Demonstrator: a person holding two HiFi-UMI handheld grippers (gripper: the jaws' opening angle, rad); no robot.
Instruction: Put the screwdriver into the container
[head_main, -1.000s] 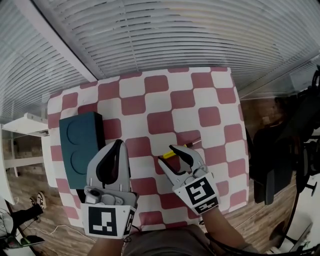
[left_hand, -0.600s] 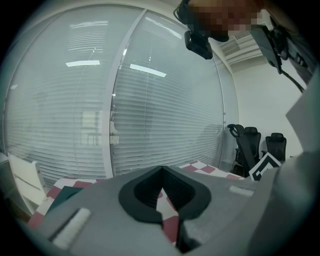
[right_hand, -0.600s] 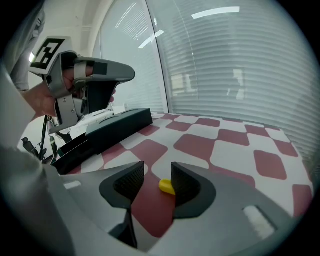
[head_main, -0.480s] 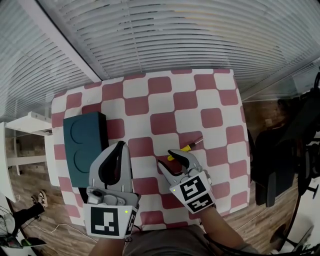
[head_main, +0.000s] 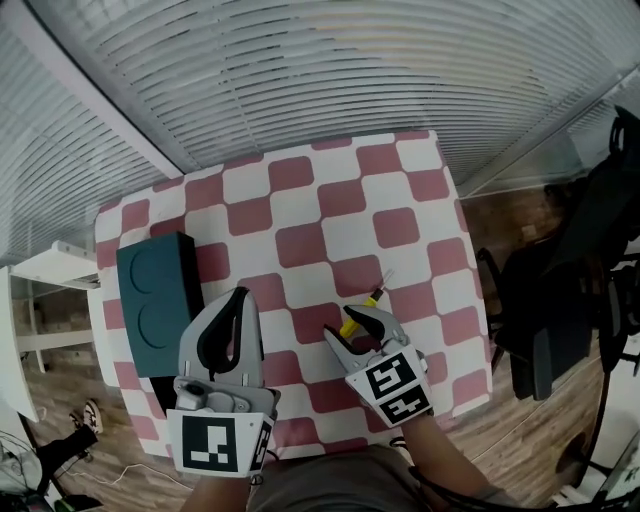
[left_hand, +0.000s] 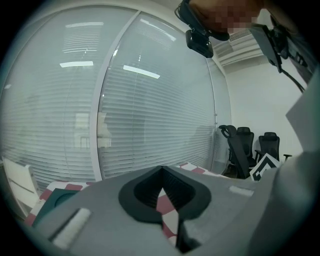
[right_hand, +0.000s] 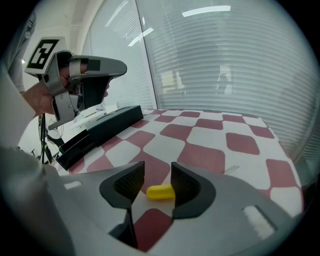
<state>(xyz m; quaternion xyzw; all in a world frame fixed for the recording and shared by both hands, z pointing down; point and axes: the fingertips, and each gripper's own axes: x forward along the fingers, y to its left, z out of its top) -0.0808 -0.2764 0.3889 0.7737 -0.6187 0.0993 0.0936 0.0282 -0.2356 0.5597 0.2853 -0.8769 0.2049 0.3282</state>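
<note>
The screwdriver (head_main: 358, 312) lies on the checkered tablecloth, its yellow handle (right_hand: 160, 192) toward me and its thin shaft (right_hand: 231, 170) pointing away to the right. My right gripper (head_main: 345, 323) is open and low over the table, one jaw on each side of the handle; a gap shows on the left side. The container, a dark teal box (head_main: 158, 300), sits at the table's left edge and also shows in the right gripper view (right_hand: 100, 131). My left gripper (head_main: 238, 297) is shut and empty, held above the table beside the box.
The red-and-white checkered table (head_main: 330, 200) stands against a curved wall of window blinds (head_main: 330, 70). Black office chairs (head_main: 590, 270) stand to the right of the table. A white shelf (head_main: 50, 262) lies left of the box.
My right gripper has moved slightly forward, so the yellow handle now lies between its jaws. The left gripper has hardly moved.
</note>
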